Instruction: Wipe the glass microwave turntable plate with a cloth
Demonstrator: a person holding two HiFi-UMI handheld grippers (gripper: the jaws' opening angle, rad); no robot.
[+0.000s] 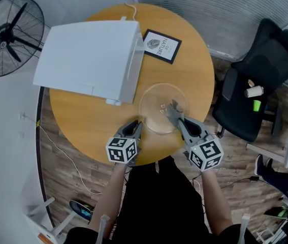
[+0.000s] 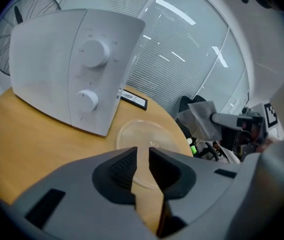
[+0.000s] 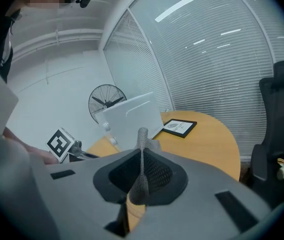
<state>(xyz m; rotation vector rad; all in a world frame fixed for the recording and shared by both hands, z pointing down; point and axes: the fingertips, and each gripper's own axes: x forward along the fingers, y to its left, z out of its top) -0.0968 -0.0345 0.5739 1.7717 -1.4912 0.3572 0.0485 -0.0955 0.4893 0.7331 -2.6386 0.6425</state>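
Both forearms (image 1: 114, 187) reach forward side by side from the body. The left tool (image 1: 135, 127) angles down just beside the near-left rim of the glass plate (image 1: 154, 93), jaws slightly apart with nothing between them. The right tool (image 1: 180, 120) sits over the plate's near-right edge, jaws pinched on a grey cloth (image 3: 142, 134).

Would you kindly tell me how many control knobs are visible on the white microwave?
2. The upper knob sits on the microwave's control panel; the lower knob is directly below it. Nothing blocks the panel in the left gripper view.
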